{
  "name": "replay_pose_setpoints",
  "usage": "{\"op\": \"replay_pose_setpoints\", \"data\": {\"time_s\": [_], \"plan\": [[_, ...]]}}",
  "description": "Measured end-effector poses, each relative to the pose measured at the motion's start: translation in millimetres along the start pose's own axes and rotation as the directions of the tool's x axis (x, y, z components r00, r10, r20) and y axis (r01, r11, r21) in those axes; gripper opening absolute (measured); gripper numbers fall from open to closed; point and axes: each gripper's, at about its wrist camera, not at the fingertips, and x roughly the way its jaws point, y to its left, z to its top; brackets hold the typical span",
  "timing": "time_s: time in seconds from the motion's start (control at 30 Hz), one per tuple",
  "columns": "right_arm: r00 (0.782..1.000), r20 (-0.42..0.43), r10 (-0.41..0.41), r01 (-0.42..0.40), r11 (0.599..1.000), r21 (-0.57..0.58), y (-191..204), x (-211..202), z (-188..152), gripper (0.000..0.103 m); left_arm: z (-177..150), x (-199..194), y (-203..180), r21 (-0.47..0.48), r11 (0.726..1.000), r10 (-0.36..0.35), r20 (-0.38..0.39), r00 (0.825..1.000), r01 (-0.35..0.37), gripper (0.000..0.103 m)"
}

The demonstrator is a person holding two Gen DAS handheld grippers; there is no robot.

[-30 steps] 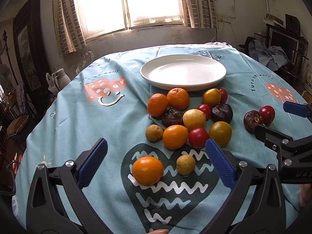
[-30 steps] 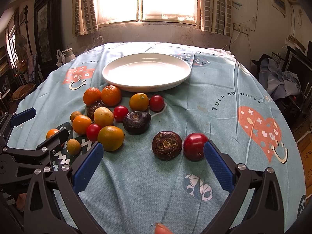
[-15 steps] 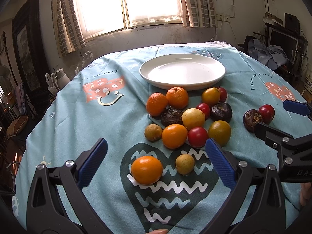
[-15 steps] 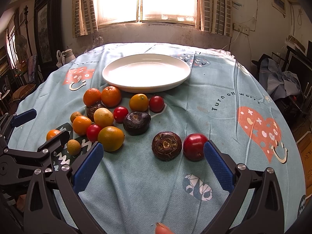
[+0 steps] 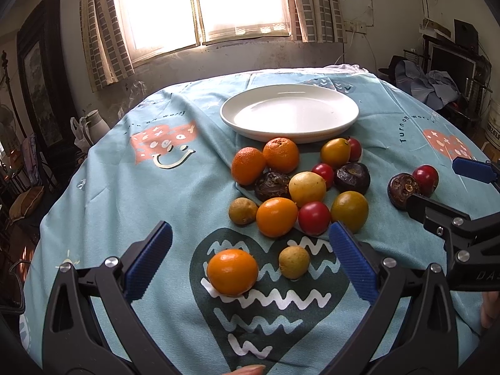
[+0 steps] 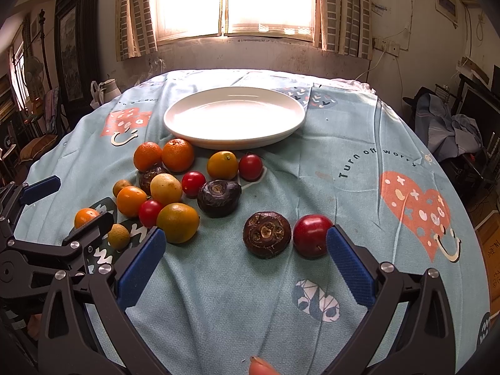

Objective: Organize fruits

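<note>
The left tongs (image 5: 248,257) hang spread and empty with an orange (image 5: 232,272) lying straight ahead between the blue pads, so the left hand is nearer it; being round, it has no long axis to line up. The right tongs (image 6: 245,264), also spread and empty, face a brown fruit (image 6: 267,233) and a red one (image 6: 312,235). The white plate (image 5: 289,113) on the table sits empty beyond the fruit pile.

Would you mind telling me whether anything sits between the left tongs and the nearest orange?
Nothing visible does: the left tongs stand open, and the orange lies on bare tablecloth between them.
</note>
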Motion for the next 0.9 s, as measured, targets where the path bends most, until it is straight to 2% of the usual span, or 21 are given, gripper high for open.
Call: {"op": "replay_pose_setpoints", "data": {"time_s": [0.1,0.17,0.27,0.37,0.43,0.53,0.77,0.87,0.9], "plan": [[1.000,0.009,0.016,-0.016,1.000,0.001,-1.3,-5.3,1.6,0.102,-0.1,-0.3,3.6,0.002,0.999,-0.034,-0.020,0.999,0.034,0.101],[1.000,0.010,0.028,-0.028,1.000,0.007,-1.2,-7.6,2.4,0.102,-2.8,-3.5,10.3,0.007,0.999,-0.032,-0.031,0.999,0.032,0.101],[0.994,0.016,0.104,-0.104,0.994,0.020,-9.1,-14.1,-1.0,0.102,-11.1,-9.8,31.2,0.018,0.999,-0.028,-0.061,0.998,0.029,0.101],[0.976,0.072,0.207,-0.211,0.976,0.050,-25.8,-24.8,-10.3,0.102,-25.0,-13.1,50.5,0.009,0.996,-0.093,-0.104,0.990,0.094,0.101],[0.965,0.092,0.245,-0.254,0.962,0.096,-37.6,-25.7,-13.3,0.102,-29.9,-10.5,60.2,-0.041,0.988,-0.151,-0.126,0.981,0.146,0.101],[0.950,0.074,0.303,-0.311,0.939,0.150,-44.6,-19.8,-13.2,0.102,-27.3,-0.4,61.4,-0.073,0.985,-0.168,-0.150,0.974,0.158,0.101],[0.948,0.084,0.307,-0.317,0.936,0.154,-45.0,-22.8,-14.2,0.102,-13.6,30.2,54.8,-0.084,0.984,-0.174,-0.206,0.963,0.160,0.100],[0.949,0.069,0.308,-0.315,0.935,0.164,-47.2,-19.4,-14.9,0.102,-12.5,36.9,59.2,-0.117,0.977,-0.199,-0.219,0.955,0.177,0.090],[0.950,0.065,0.307,-0.313,0.935,0.166,-48.0,-18.5,-15.0,0.102,-12.5,38.3,59.7,-0.120,0.976,-0.202,-0.223,0.954,0.179,0.084]]}}
